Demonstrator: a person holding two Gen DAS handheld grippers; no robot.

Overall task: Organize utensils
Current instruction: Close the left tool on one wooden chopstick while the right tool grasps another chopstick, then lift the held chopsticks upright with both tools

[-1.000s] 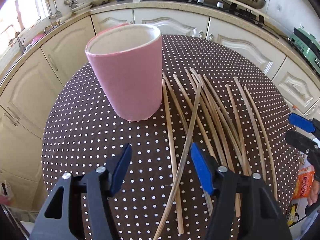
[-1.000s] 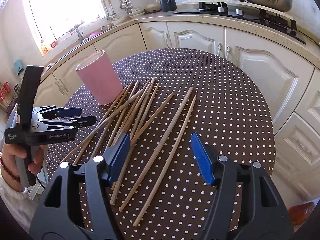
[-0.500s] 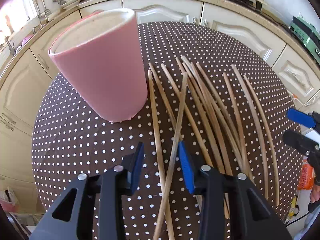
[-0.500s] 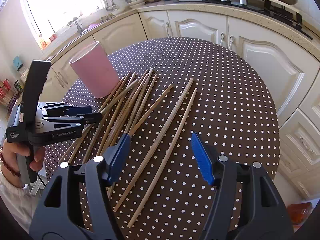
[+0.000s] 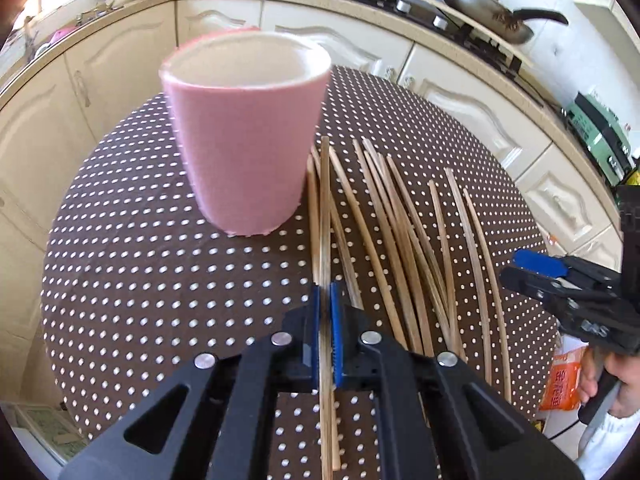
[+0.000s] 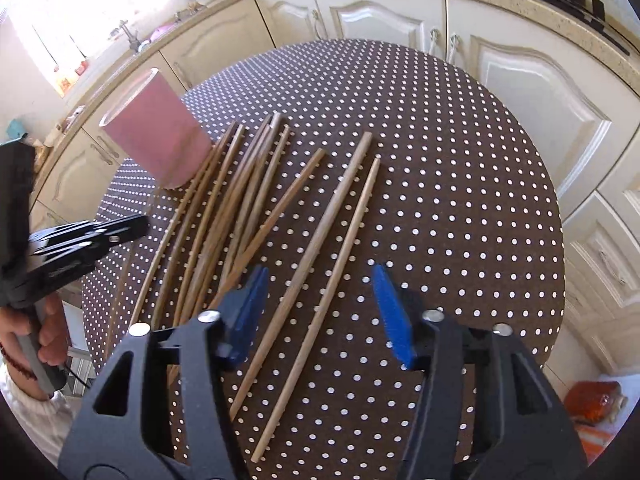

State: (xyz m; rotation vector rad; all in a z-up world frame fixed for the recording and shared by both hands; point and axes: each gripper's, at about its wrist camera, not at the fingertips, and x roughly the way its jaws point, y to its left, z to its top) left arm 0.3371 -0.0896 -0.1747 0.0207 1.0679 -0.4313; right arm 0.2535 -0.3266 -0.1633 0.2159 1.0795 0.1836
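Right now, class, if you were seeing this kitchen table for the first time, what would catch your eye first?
The pink cup stands upright on the dotted tablecloth, with wooden chopsticks fanned out beside it. The left gripper has just closed on one chopstick; the right gripper hovers open over two others.

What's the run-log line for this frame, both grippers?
left gripper: shut on chopstick beside pink cup | right gripper: jaws just closing, open over two chopsticks | cup: empty

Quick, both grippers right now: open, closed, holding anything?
Left gripper: just closed, shut on one chopstick.
Right gripper: open, jaws have been closing, two chopsticks between them, none gripped.
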